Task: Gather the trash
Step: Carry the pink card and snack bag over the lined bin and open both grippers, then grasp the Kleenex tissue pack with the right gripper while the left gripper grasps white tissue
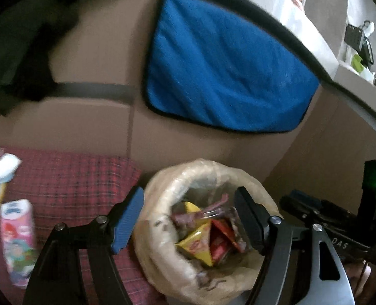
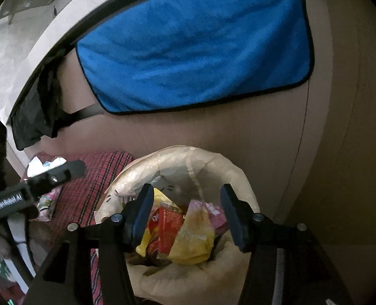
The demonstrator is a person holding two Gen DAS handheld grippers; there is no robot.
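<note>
Brown sofa seat, checked cloth (image 1: 68,178): both claws, left (image 1: 188,218) and right (image 2: 185,216), released above lined bin (image 1: 162,185); pink packet (image 1: 18,244) lengthwise toward cloth's left edge, nearer left claw.

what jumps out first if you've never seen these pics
The big blue towel draped over the brown sofa back dominates both views. Below it, a plastic-lined bin stuffed with yellow and red wrappers sits beside a red plaid cloth, with both grippers' open fingers hovering above the bin.
</note>
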